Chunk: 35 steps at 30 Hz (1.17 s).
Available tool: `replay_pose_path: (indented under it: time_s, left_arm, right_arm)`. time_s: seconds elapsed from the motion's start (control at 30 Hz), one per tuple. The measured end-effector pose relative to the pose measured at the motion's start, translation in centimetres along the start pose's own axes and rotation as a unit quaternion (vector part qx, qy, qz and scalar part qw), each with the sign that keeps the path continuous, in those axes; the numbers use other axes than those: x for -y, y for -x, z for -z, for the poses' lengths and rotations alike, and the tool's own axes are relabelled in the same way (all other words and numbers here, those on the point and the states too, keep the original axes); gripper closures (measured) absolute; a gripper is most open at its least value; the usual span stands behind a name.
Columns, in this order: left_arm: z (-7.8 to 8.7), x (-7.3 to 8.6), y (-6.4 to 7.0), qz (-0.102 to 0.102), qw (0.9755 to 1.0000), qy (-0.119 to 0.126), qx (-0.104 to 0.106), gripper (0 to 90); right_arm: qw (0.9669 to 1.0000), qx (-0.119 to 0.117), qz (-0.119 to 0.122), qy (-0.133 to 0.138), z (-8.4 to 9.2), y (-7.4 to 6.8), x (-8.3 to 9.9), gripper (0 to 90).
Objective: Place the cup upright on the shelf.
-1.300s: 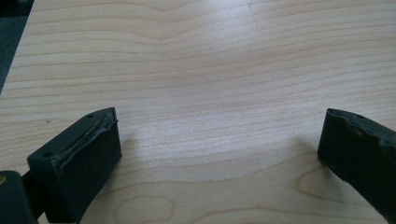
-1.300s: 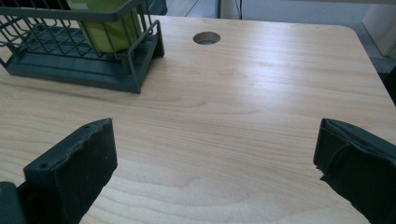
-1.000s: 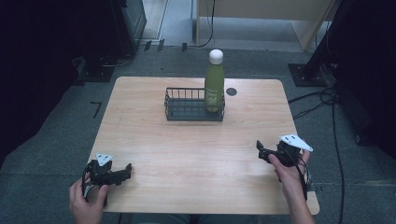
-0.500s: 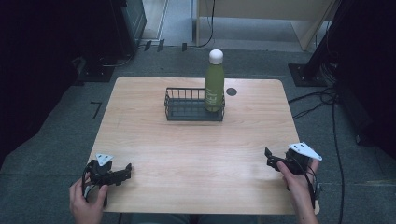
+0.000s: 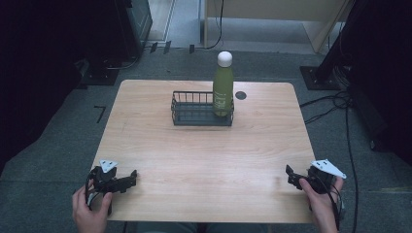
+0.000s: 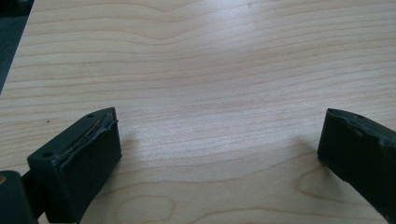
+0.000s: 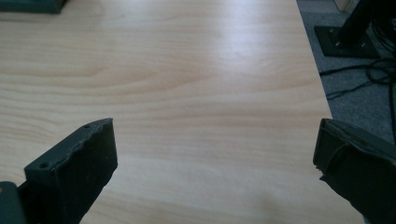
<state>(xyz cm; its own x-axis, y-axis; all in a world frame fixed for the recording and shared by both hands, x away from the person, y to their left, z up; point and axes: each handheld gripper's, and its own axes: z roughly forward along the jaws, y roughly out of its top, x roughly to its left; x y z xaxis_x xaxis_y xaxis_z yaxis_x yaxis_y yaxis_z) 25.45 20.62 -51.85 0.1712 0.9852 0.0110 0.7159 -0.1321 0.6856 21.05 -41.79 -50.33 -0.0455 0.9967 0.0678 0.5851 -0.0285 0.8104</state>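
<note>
Since a second ago my right gripper has drawn back toward the near right corner of the table; left gripper has not shifted, nor have bottle and basket.

Right gripper: sits at the near edge, close to the right edge, hand behind it. Jaws spread wide in the right gripper view, bare wood between them, nothing held. Table's right edge runs just past the right-hand jaw there, grey floor and cables beyond.

Left gripper: at the near left corner, hand half off the edge. Jaws wide apart in the left gripper view, nothing between them but wood grain. Table's left edge shows at that view's upper left.

Green bottle, white cap, stands upright in the right end of the black wire basket, at the far middle of the table, well apart from both grippers. Small dark hole in the top just beside the basket's right.

Open wood across the whole middle and near half. Light wood top, rounded corners. Grey carpet around; dark equipment left and right, cables on the floor at right.
</note>
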Motion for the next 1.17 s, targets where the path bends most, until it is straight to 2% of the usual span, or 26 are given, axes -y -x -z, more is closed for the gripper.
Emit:
replay_pose_path:
  time_s: [0.17, 0.2, 0.3, 0.37, 0.5, 0.57, 0.6, 0.73, 1.17]
  left_arm:
    - [0.0, 0.0, 0.0, 0.0, 1.0, 0.0, 0.0, 0.0]
    - [0.0, 0.0, 0.0, 0.0, 1.0, 0.0, 0.0, 0.0]
    - [0.0, 0.0, 0.0, 0.0, 1.0, 0.0, 0.0, 0.0]
    - [0.0, 0.0, 0.0, 0.0, 1.0, 0.0, 0.0, 0.0]
    - [0.0, 0.0, 0.0, 0.0, 1.0, 0.0, 0.0, 0.0]
    - [0.0, 0.0, 0.0, 0.0, 1.0, 0.0, 0.0, 0.0]
    - [0.0, 0.0, 0.0, 0.0, 1.0, 0.0, 0.0, 0.0]
    - [0.0, 0.0, 0.0, 0.0, 1.0, 0.0, 0.0, 0.0]
    - [0.0, 0.0, 0.0, 0.0, 1.0, 0.0, 0.0, 0.0]
  right_arm:
    - [0.9995, 0.016, 0.002, -0.026, 0.3, 1.0, 1.1, 0.4]
    - [0.9989, 0.025, 0.002, -0.04, 0.4, 1.5, 1.5, 0.4]
    - [0.9983, 0.026, 0.004, -0.051, 0.5, 1.7, 1.8, 0.4]
    - [0.9972, 0.029, 0.017, -0.067, 0.5, 1.9, 2.2, 0.4]
    - [0.9961, 0.034, 0.015, -0.08, 0.3, 2.0, 2.6, 0.2]
    - [0.9962, 0.033, 0.014, -0.08, 0.3, 2.1, 2.8, 0.0]
    - [0.9966, 0.025, 0.008, -0.078, 0.3, 2.1, 2.9, 0.0]
    - [0.9965, 0.025, 0.005, -0.079, 0.5, 2.1, 3.1, 0.0]
    - [0.9966, 0.017, 0.013, -0.079, 0.5, 2.0, 3.1, 0.0]
